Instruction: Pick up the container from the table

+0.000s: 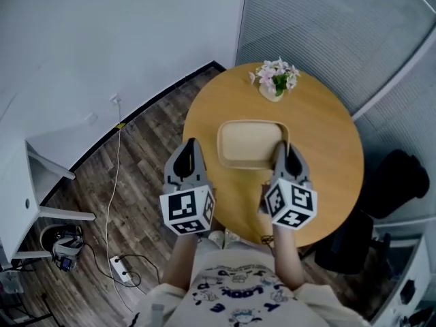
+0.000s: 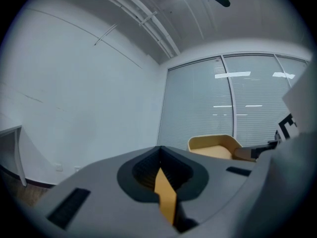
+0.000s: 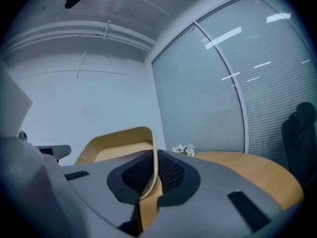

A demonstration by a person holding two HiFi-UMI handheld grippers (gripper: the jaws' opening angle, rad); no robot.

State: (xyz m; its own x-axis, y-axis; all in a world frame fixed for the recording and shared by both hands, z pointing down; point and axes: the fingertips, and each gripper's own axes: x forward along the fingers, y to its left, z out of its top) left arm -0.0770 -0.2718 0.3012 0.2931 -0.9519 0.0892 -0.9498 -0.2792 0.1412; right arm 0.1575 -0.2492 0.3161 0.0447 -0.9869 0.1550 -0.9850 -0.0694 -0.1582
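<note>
Clenched on the thin near rim of the container (image 1: 248, 143) with right gripper (image 1: 285, 150) — probably light, stiff, tip-prone; left gripper (image 1: 191, 147) closed, empty.

a round wooden tabletop (image 1: 327, 148) stands on a dark plank floor (image 1: 136, 182) near a wall corner. a small pot of flowers (image 1: 274, 79), pale pink, sits by its far edge. a beige rounded container (image 1: 248, 144) lies over its middle; whether it touches the wood cannot be told

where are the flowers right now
Head view: the flowers sit near the table's far edge, just beyond the container, whose right rim the right tongs grip.
</note>
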